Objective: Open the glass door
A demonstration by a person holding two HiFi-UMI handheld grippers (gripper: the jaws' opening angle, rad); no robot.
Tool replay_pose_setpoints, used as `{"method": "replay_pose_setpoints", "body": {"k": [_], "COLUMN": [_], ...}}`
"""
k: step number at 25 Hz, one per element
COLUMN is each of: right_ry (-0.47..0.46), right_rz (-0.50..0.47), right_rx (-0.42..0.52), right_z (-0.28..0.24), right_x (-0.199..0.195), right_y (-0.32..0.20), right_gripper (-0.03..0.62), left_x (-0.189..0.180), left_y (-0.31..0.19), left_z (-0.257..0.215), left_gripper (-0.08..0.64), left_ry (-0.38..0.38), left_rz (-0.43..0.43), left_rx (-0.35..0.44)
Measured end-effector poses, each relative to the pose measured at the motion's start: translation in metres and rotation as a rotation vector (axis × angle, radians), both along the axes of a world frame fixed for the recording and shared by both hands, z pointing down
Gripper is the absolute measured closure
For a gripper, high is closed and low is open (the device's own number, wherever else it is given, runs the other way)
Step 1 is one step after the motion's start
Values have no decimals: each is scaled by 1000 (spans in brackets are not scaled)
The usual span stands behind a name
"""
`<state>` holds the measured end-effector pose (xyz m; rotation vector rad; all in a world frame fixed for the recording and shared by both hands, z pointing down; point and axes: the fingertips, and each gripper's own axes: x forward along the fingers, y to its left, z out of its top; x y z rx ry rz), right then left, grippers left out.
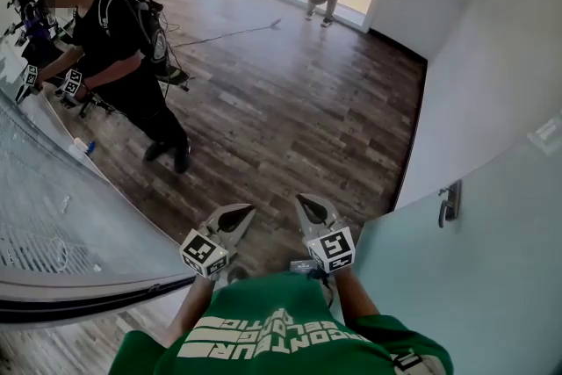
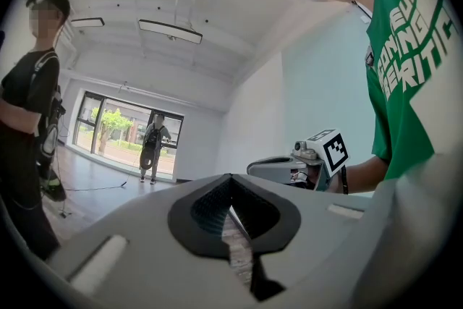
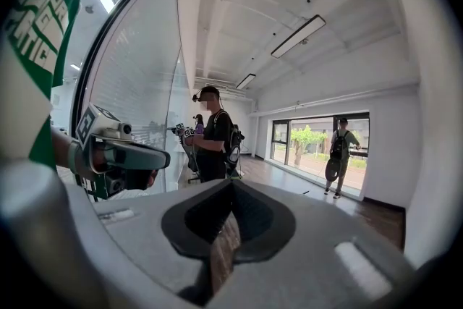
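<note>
Glass door (image 1: 479, 277): it is the pale, frosted panel that stands to the right of the right tongs (image 1: 306, 205), quite near them but not touching. Its small metal handle (image 1: 450, 203) sits on the edge of the panel, to the right of these tongs and a little ahead of their tips. Both tongs are clenched and carry nothing. The left tongs (image 1: 239, 213) point forward just beside the right ones, and in each gripper view the jaws meet with nothing between them.

I judge that the door is heavy and stiff. It should swing as one piece on its hinges, so it asks for a steady pull or push and not a quick one. The glass face looks smooth and slippery and gives closed tongs no hold, and glass can crack if metal knocks it. The handle is therefore the only good place to grasp, and the tongs would have to be released before they can go around it.

From these views I cannot tell whether the panel is shut in its frame or already swung aside. The wooden floor (image 1: 290, 118) ahead of the tongs is free. A second glass panel (image 1: 53, 215) with pale stripes stands to the left of the left tongs.

No container shows near the tongs, so there are no contents to tell.
</note>
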<state>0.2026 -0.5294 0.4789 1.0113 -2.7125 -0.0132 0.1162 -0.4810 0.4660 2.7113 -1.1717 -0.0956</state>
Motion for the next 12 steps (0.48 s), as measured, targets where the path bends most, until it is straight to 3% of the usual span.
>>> {"method": "replay_pose_setpoints", "body": {"k": [12], "right_ry": [12], "right_rz": [-7], "right_rx": [-22], "right_z": [6], "right_x": [-5], "right_y": [-1], "right_gripper": [600], "left_x": [-8], "left_y": [-4], "left_z": [4], "left_gripper": [546], "left_ry": [-4], "left_rz": [5], "left_rx": [2]}}
